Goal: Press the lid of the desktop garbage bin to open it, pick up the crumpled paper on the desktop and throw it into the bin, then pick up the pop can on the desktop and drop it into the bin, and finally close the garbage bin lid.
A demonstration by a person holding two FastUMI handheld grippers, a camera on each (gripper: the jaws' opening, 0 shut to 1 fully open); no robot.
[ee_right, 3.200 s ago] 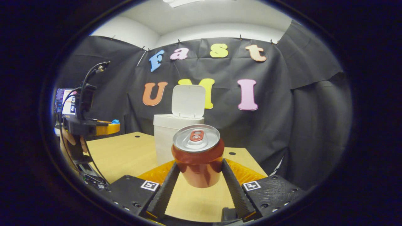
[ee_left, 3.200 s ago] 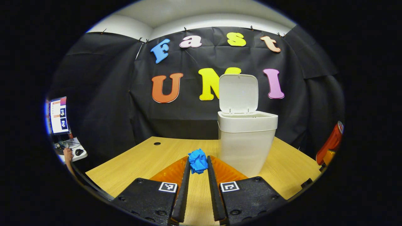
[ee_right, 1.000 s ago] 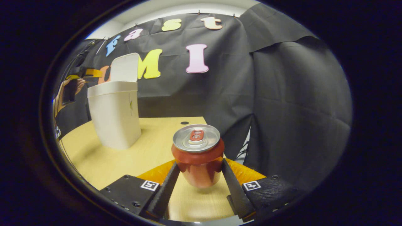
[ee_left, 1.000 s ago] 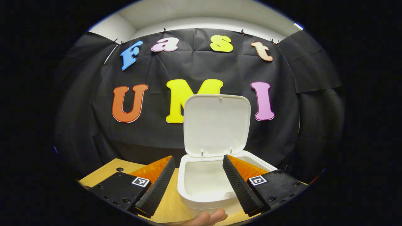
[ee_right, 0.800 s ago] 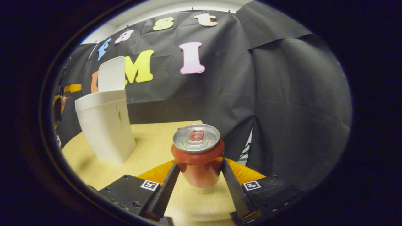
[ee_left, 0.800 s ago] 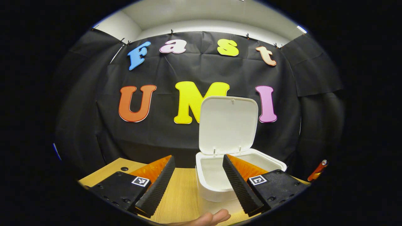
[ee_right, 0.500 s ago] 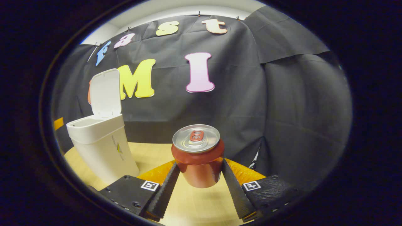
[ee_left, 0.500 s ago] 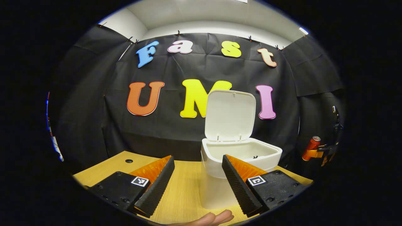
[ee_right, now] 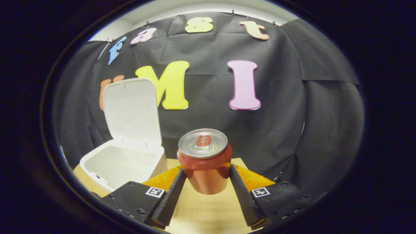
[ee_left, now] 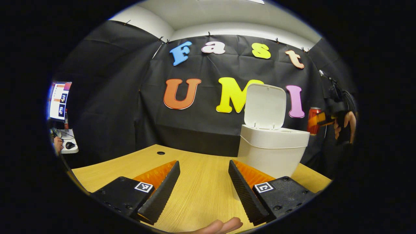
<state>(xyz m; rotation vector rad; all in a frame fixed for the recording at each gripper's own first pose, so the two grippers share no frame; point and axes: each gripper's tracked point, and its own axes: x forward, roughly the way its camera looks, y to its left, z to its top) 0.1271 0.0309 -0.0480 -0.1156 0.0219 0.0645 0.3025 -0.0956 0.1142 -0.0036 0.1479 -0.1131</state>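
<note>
The right gripper (ee_right: 204,185) clamps the smooth red metal can (ee_right: 204,161), now raised beside the bin (ee_right: 122,165) mouth. The left gripper (ee_left: 203,188), jaws spread and empty, has pulled back over the wood-grain worktop (ee_left: 198,191); the paper is released, presumably inside the bin. The can drop follows. The matte white plastic lid (ee_right: 131,112) stands upright.

Black cloth (ee_left: 208,107) hung in creased folds as the booth's wall, clipped along its top edge below a pale ceiling (ee_left: 227,13). A light wooden table (ee_left: 198,182) had a dark cable hole (ee_left: 160,152) far left. Farther left, a lit monitor (ee_left: 59,100) stood above a white desk (ee_left: 70,148).
</note>
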